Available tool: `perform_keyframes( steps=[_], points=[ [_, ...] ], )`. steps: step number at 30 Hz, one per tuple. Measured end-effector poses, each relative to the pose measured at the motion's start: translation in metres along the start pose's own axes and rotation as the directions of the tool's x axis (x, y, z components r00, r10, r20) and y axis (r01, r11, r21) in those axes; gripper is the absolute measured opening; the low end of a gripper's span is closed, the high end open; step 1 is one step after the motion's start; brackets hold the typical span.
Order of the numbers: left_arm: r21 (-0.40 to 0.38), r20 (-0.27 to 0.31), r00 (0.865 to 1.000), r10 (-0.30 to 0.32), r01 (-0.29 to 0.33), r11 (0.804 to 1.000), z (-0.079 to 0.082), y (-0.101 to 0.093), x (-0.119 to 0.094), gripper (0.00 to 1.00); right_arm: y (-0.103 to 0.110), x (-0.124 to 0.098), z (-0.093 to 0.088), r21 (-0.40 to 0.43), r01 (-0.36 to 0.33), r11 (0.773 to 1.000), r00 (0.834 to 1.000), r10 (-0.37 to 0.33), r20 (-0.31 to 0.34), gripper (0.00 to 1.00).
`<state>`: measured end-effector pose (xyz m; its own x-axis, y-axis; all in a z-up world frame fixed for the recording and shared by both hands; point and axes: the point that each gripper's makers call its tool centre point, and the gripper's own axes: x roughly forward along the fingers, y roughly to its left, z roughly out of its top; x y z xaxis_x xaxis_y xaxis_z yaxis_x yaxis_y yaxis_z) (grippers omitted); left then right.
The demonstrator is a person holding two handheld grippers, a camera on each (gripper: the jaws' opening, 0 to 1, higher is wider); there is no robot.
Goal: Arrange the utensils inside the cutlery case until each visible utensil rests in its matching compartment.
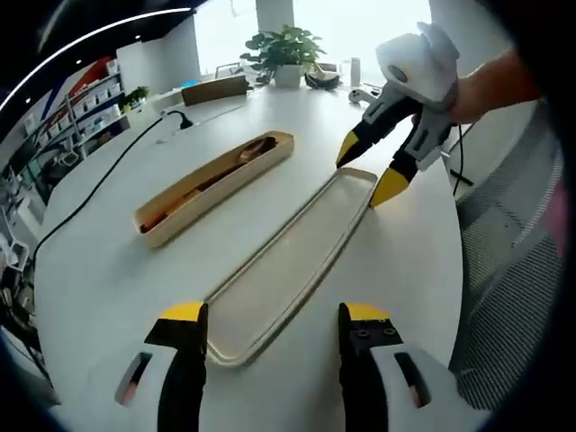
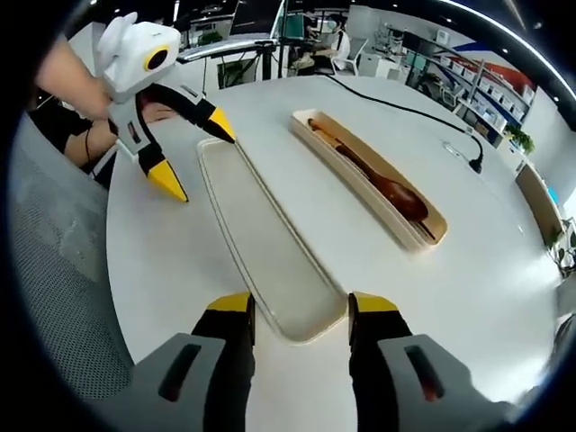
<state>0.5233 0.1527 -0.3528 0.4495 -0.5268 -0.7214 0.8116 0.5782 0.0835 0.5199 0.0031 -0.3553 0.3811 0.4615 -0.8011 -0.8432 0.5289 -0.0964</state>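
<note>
Two tools, left [image 1: 270,328] and right [image 2: 297,315], we find spread at opposite ends of the long beige lid [image 1: 288,261]; beside it on the white surface [image 1: 108,270] sits the beige case [image 1: 216,184] holding a wooden spoon [image 2: 387,184].

An open office: a large white meeting table [image 1: 108,270], shelving [image 2: 490,76], a potted plant [image 1: 286,49], office chairs [image 2: 340,49].
</note>
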Motion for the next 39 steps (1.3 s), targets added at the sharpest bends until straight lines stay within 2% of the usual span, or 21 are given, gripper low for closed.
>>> perform_keyframes(
  steps=[5, 16, 21, 25, 26, 31, 33, 39],
  points=[
    [0.003, 0.003, 1.0, -0.004, 0.004, 1.0, 0.002, 0.003, 0.0, 0.6, -0.003, 0.001, 0.0, -0.049, -0.044, 0.998, 0.997, 0.041, -0.058, 0.37],
    [0.021, -0.008, 1.0, 0.004, -0.004, 1.0, 0.006, 0.019, 0.001, 0.59, -0.005, -0.004, 0.001, -0.016, -0.201, 0.979, 0.975, 0.198, -0.098, 0.34],
    [0.031, -0.015, 1.0, -0.007, 0.008, 0.999, 0.005, 0.027, 0.001, 0.56, -0.003, -0.004, 0.001, -0.026, -0.228, 0.973, 0.969, 0.224, -0.107, 0.34],
    [0.047, -0.055, 0.998, -0.035, 0.037, 0.998, -0.002, 0.029, 0.002, 0.5, -0.003, -0.005, 0.001, -0.029, -0.236, 0.971, 0.966, 0.232, -0.111, 0.34],
    [0.07, -0.05, 0.998, -0.034, 0.038, 0.997, -0.001, 0.03, 0.002, 0.49, -0.003, -0.005, 0.001, -0.027, -0.238, 0.971, 0.966, 0.234, -0.112, 0.34],
    [0.058, -0.051, 0.997, -0.061, 0.064, 0.996, 0.001, 0.031, 0.003, 0.48, -0.001, -0.005, 0.002, -0.026, -0.274, 0.961, 0.957, 0.27, -0.107, 0.33],
    [0.047, -0.045, 0.997, -0.065, 0.067, 0.997, 0.0, 0.032, 0.002, 0.44, -0.001, -0.006, 0.002, -0.025, -0.277, 0.961, 0.956, 0.273, -0.113, 0.33],
    [0.07, -0.046, 0.996, -0.074, 0.077, 0.995, -0.001, 0.03, 0.001, 0.41, -0.001, -0.007, 0.001, 0.001, -0.297, 0.955, 0.951, 0.296, -0.088, 0.33]
  ],
)
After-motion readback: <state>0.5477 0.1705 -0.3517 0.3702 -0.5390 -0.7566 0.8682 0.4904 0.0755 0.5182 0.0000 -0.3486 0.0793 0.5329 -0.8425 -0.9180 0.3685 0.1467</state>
